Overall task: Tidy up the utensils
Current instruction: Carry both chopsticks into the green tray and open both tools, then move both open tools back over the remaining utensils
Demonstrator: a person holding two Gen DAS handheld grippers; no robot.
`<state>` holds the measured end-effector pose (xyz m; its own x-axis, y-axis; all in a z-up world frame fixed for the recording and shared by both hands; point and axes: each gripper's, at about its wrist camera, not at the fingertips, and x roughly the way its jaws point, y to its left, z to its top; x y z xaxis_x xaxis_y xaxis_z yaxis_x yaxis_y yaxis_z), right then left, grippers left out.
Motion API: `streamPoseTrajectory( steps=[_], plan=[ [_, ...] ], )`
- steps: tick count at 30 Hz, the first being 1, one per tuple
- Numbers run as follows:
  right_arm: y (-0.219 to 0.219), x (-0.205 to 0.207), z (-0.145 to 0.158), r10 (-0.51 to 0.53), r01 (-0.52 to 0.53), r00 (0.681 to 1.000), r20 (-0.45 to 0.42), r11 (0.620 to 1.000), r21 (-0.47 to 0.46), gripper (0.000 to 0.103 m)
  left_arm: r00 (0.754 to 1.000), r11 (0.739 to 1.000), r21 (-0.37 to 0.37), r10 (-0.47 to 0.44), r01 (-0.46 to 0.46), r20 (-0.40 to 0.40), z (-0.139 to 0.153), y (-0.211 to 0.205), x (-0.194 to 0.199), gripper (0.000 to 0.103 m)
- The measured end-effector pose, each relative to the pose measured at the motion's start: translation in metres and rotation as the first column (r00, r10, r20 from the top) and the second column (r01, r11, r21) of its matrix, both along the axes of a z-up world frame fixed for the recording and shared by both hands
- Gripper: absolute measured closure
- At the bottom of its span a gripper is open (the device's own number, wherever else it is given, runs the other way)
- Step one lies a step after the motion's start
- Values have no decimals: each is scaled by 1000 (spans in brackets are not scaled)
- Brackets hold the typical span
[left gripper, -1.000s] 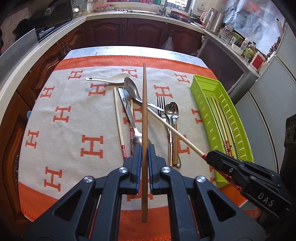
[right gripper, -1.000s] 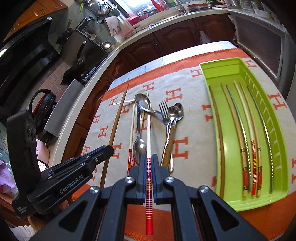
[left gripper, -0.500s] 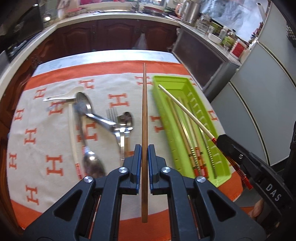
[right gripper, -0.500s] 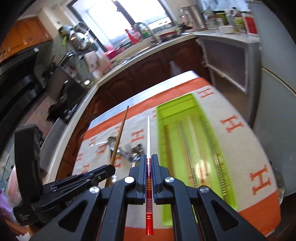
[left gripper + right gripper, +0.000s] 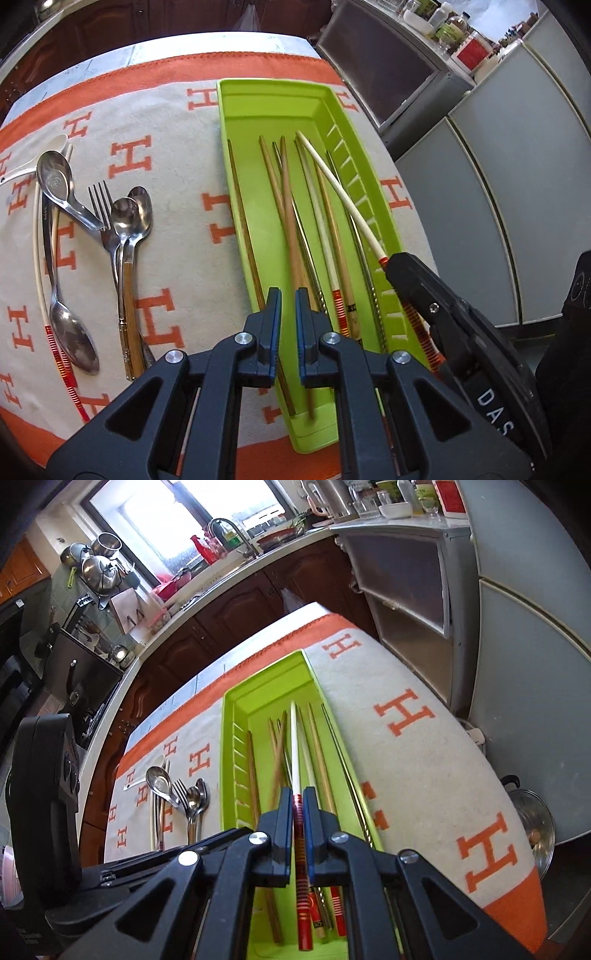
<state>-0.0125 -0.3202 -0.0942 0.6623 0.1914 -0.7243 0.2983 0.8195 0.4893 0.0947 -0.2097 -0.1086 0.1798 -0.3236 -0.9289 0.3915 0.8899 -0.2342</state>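
Note:
A lime green tray (image 5: 236, 96) lies on the orange-and-white cloth and holds several chopsticks. My left gripper (image 5: 287, 295) hangs over the tray's near end, slightly open with nothing between its fingers. A brown wooden chopstick (image 5: 290, 206) lies loose in the tray beneath it, its near end blurred. My right gripper (image 5: 298, 797) is shut on a white chopstick with a red handle (image 5: 294, 746), held lengthwise above the tray (image 5: 229, 709). In the left wrist view that chopstick (image 5: 343, 192) slants over the tray's right side.
Left of the tray on the cloth lie a fork (image 5: 101, 206), metal spoons (image 5: 133, 214), a white spoon (image 5: 22, 168) and a red-tipped chopstick (image 5: 37, 258). The table's edge and grey cabinets (image 5: 498, 184) are close on the right. A pot lid (image 5: 532, 830) sits below.
Both grippers swung right from the utensil pile to above the tray. The left one let go of the brown chopstick, which now lies in the tray. The right still grips its chopstick.

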Motion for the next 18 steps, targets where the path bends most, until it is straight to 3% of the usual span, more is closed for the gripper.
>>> streamPoseTrajectory(
  steps=[4,9,15,18],
  plan=[
    [0,-5,-7,21,-21,1000,-20,1000,16,97,999,999,12,-34,34,0,-2,0,-10,97],
    [6,-13,-12,65,-65,997,-35,998,17,97,994,996,21,-86,85,69,15,9,-32,96],
    [16,-22,-15,80,-79,996,-49,997,10,97,984,997,47,-64,57,165,34,34,-46,77],
    [19,-25,-15,82,-82,995,-55,997,11,97,981,998,54,-39,30,188,38,53,-50,76]
  ],
)
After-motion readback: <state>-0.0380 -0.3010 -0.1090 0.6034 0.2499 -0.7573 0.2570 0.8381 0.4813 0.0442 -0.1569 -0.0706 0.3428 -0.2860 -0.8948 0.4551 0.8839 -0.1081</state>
